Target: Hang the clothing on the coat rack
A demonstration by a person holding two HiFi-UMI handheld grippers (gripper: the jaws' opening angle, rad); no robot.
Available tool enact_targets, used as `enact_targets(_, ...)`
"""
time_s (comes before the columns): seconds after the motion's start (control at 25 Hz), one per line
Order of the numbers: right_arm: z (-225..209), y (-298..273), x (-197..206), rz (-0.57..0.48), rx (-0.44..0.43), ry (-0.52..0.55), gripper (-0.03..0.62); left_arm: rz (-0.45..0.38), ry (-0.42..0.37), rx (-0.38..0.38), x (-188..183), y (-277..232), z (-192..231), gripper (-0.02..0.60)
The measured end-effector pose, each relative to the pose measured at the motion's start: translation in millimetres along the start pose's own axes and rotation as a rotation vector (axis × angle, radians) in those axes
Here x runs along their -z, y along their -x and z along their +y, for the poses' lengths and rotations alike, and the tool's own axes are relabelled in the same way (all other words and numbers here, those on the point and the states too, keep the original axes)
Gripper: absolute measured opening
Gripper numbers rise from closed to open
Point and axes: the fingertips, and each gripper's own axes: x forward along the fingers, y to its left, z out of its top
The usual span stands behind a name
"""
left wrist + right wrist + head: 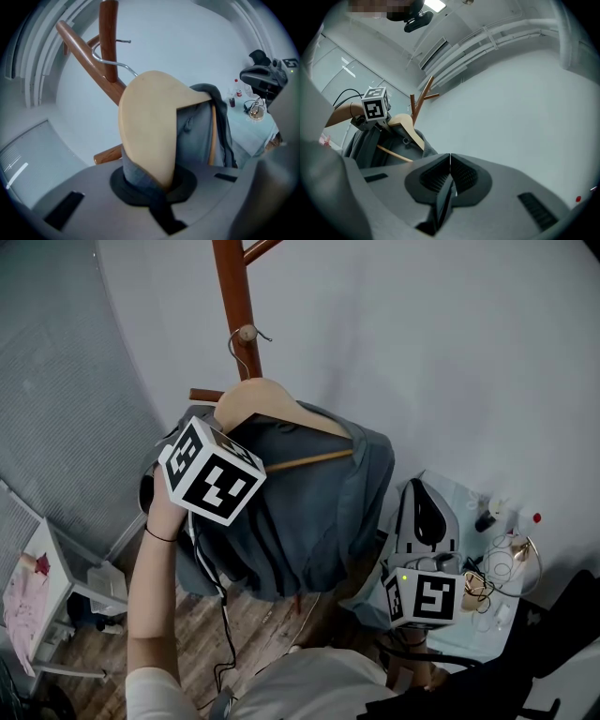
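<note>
- The pale grey wall fills the background behind everything.
- The reddish-brown wooden coat rack stands against it, its upright pole rising above the clothing and a slanted arm branching off near the top.
- The dark grey-blue garment is draped over a hanger right in front of the rack's pole, its folds hanging down below my left hand.
- The pale wooden hanger carries that garment; one rounded shoulder end runs straight into my left tool.
- My left gripper is clamped tight on that shoulder end, with a fold of the grey-blue cloth pinched in alongside the wood (the jaws barely stand apart).
- My right gripper has its jaws pressed together with nothing between them; it sits low, well apart from the garment, and looks up at the wall.
- The hanger's thin metal hook curves round the rack's wood at the branching; whether it bears any weight I cannot tell.
</note>
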Motion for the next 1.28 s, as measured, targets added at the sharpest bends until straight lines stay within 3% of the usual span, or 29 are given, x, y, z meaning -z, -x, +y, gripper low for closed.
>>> enact_targets(0.68, -1.1, 1.9, 5.9, 0.007, 0.005, -0.008, 0.020, -0.047, 0.008, -0.044, 1.3, -8.0, -4.0, 0.031)
enact_targets(1.28, 4.9, 6.2, 10.6, 0.017, 0.006, -0.020, 0.020, -0.103, -0.007, -0.049, 5.3, -5.5, -7.6, 0.088)
